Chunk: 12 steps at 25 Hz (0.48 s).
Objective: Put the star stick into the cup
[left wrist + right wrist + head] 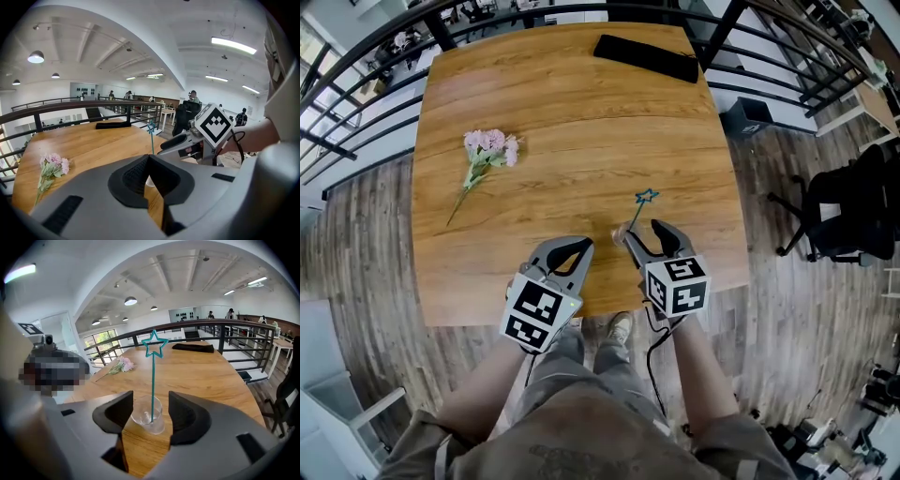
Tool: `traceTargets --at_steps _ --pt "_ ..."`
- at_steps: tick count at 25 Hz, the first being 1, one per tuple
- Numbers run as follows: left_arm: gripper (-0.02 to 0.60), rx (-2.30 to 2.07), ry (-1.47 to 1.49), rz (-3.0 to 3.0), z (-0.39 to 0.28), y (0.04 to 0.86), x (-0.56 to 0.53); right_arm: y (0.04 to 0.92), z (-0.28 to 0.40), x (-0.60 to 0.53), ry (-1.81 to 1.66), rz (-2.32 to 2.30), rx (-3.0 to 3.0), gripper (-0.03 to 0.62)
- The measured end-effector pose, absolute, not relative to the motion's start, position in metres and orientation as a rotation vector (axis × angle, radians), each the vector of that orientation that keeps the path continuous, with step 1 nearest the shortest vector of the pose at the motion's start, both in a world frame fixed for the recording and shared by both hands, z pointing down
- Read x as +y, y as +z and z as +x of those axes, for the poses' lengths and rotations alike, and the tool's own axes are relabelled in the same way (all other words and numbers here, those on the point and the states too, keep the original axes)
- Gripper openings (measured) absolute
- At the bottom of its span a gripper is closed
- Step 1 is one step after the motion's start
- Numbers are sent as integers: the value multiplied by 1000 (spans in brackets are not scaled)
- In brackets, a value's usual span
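Note:
A teal star stick [641, 204] stands upright in a small clear cup [622, 236] near the front edge of the wooden table [572, 112]. In the right gripper view the star stick [152, 376] rises from the cup [146, 420], which sits between the jaws without touching either pad. My right gripper [644, 231] is open around the cup. My left gripper [579, 246] hovers just left of the cup with its jaws closed together and nothing in them. The left gripper view shows the left gripper [149, 161] shut, with the star stick [151, 136] and the right gripper [180, 140] beyond it.
A bunch of pink flowers [487, 150] lies on the table's left side. A flat black object [647, 58] rests at the far edge. A black railing [787, 89] runs round the table, and an office chair [848, 211] stands on the floor to the right.

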<state>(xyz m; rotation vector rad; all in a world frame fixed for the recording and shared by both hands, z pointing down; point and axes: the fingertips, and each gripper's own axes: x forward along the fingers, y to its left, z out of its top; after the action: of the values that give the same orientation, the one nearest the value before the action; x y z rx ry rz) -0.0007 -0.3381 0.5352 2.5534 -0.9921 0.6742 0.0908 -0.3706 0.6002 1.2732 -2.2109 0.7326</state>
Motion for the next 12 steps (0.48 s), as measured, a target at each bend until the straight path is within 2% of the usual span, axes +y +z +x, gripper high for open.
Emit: traceTargets --at_steps 4,5,7,8,12 --pt "15 -1007 663 2583 0 520 -336 566 97 -367 732 1327 -2272 236" --pt "15 -1014 658 2592 1 514 -336 553 99 -366 739 1341 -2298 218" --pt "15 -1032 641 2611 2 501 -337 525 104 -365 760 1373 -2361 111" --pt "15 -1043 628 2621 2 494 -337 510 106 -364 759 1391 -2392 88" --pt "15 -1094 569 2671 2 462 -339 448 110 -356 659 1433 -2493 64"
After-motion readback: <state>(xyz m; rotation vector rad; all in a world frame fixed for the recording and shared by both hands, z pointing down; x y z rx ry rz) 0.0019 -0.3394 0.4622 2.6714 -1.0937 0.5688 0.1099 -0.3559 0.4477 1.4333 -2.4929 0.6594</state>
